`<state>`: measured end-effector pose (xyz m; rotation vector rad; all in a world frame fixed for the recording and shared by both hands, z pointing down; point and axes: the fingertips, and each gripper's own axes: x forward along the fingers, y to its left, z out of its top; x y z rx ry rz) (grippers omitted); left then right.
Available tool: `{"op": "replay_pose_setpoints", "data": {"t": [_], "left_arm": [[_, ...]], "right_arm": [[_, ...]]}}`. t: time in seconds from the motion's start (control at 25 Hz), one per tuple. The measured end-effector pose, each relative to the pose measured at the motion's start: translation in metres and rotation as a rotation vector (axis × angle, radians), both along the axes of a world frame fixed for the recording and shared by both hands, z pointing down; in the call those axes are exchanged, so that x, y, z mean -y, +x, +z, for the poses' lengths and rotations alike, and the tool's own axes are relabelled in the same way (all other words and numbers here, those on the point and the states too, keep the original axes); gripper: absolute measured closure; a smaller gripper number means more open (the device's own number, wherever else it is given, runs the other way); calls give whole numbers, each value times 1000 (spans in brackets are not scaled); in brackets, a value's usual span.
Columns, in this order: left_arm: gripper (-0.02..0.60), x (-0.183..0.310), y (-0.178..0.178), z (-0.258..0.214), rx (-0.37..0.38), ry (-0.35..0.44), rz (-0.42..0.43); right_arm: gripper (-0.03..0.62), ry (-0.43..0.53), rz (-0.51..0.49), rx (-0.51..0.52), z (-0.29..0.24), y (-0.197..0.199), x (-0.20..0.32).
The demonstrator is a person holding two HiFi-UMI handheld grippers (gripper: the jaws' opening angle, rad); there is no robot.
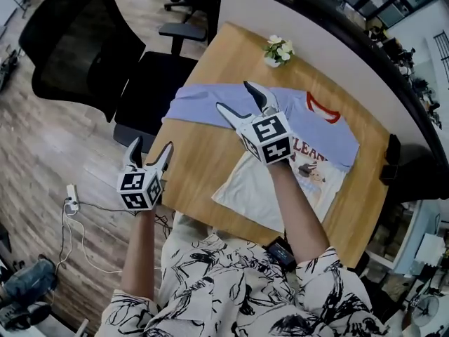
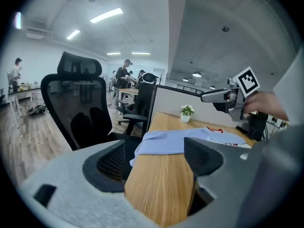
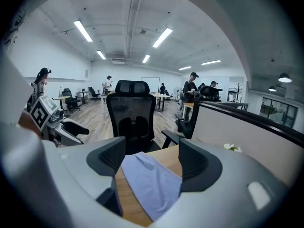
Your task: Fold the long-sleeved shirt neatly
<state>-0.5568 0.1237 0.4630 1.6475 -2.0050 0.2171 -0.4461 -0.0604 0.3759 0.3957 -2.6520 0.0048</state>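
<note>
Claws lining up a sleeve fold.
The left claw and right claw are gaping empty; the shirt is lying on the counter mid-frame, its sleeve probably needing pinching next.

The long-sleeved shirt with pale blue sleeves, white body and red collar lies flat on the light wooden table, one sleeve stretched toward the left edge. The right gripper hangs over that sleeve, jaws spread. The left gripper is off the table's left edge, jaws spread too.
</note>
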Motion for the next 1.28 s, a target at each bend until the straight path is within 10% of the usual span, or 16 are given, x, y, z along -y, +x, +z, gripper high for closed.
{"op": "replay_pose_setpoints", "data": {"t": [0.6,1.04,1.28], "left_arm": [[278,80,-46,100,-278,-103,253],[474,109,-50,154,-402,-220,317],[479,112,-51,156,-437,-209,318]], "right_arm": [[289,-93,-45,-254,111,-138,18],[319,-135,-148,-450,184,-174,19],[364,-205,-271,-613,222,-185,5]]}}
